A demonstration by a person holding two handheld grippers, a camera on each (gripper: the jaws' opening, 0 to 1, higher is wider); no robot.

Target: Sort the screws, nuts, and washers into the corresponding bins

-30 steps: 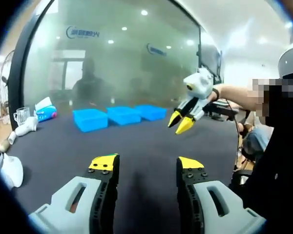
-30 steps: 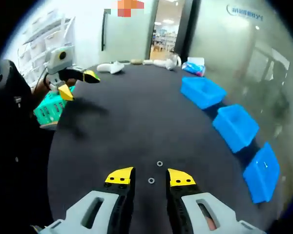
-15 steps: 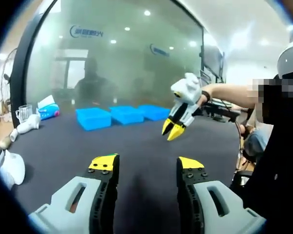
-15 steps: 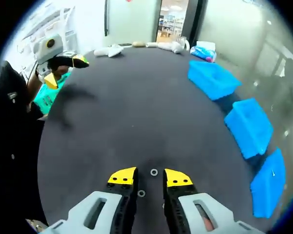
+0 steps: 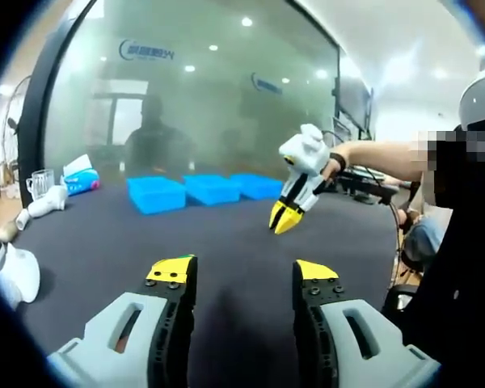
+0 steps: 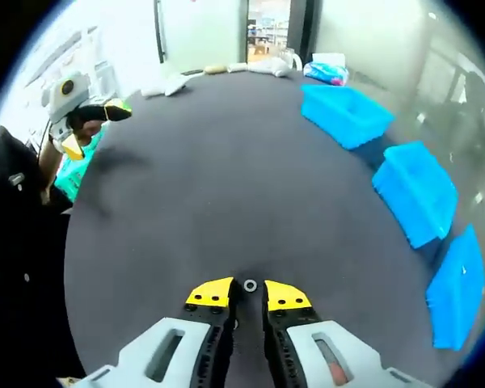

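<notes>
A small metal washer lies on the dark table, just ahead of and between the tips of my right gripper. Its jaws stand a narrow gap apart, low over the table, with nothing gripped. In the left gripper view the right gripper points down at the table with its yellow tips close together. My left gripper is open and holds nothing; it hovers over the near side of the table. It appears as the left gripper at the table's left edge. Three blue bins line the right side.
The bins stand in a row before a glass wall. A glass cup, a tissue pack and white items sit at the table's end. A green box lies off the left edge. The person's arm reaches in.
My right gripper has come down and forward over the washers while its jaws narrowed; one washer now sits at the tips. My left gripper has barely moved.
</notes>
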